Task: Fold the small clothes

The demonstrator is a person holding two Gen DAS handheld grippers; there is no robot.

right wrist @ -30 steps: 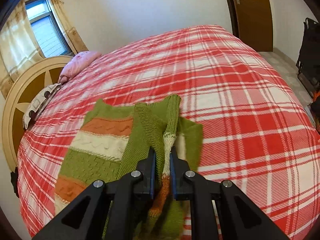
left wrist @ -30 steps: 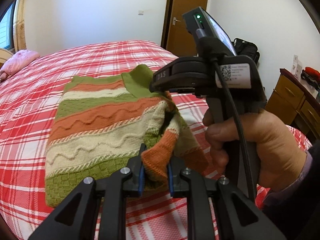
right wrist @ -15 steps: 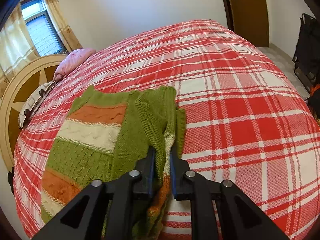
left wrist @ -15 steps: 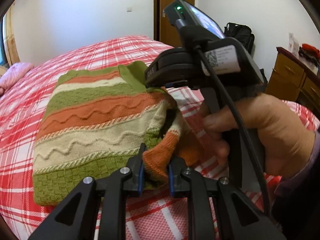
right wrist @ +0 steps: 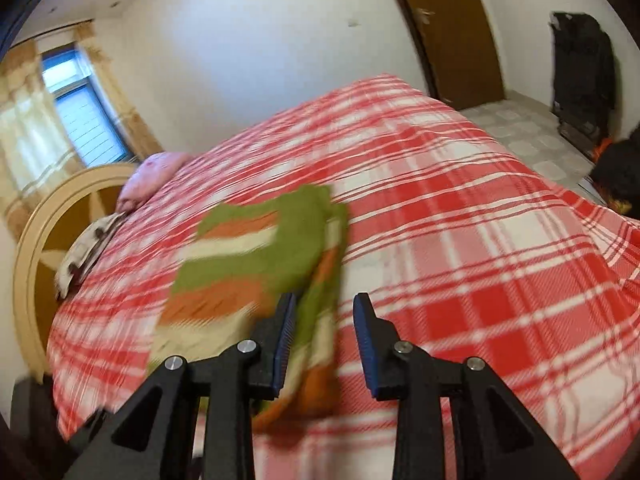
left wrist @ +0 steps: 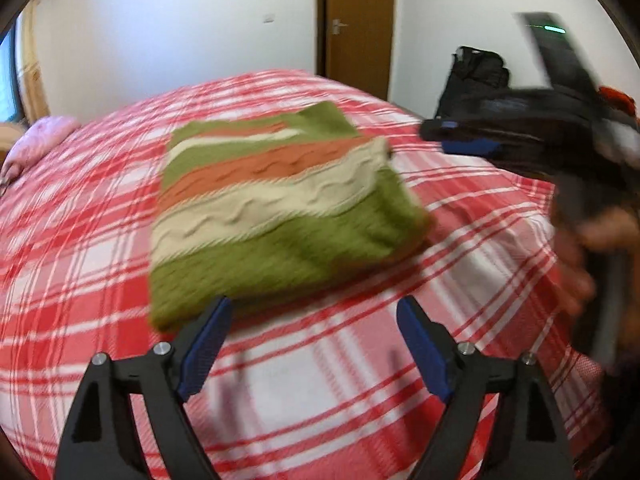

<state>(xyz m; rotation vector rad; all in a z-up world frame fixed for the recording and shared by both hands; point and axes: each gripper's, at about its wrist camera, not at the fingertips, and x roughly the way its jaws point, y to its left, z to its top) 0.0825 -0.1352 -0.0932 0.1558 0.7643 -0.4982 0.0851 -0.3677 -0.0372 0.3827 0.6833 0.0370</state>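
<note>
A striped knit sweater [left wrist: 276, 208], green, orange and cream, lies folded on the red plaid bed [left wrist: 320, 380]. My left gripper [left wrist: 316, 344] is open and empty, just in front of the sweater's near edge. My right gripper [right wrist: 324, 340] is open too, above the sweater's right edge [right wrist: 316, 280], holding nothing. The right gripper also shows, blurred, at the right of the left wrist view [left wrist: 520, 136], apart from the sweater.
A pink pillow [right wrist: 154, 174] and a round wooden headboard [right wrist: 36, 240] are at the bed's far left. A brown door [left wrist: 356, 28], a black bag [left wrist: 476, 76] and tiled floor [right wrist: 532, 136] lie beyond the bed.
Both grippers have opened and let go of the sweater's sleeve and edge, then pulled back. The sweater has dropped flat into a folded stack.
</note>
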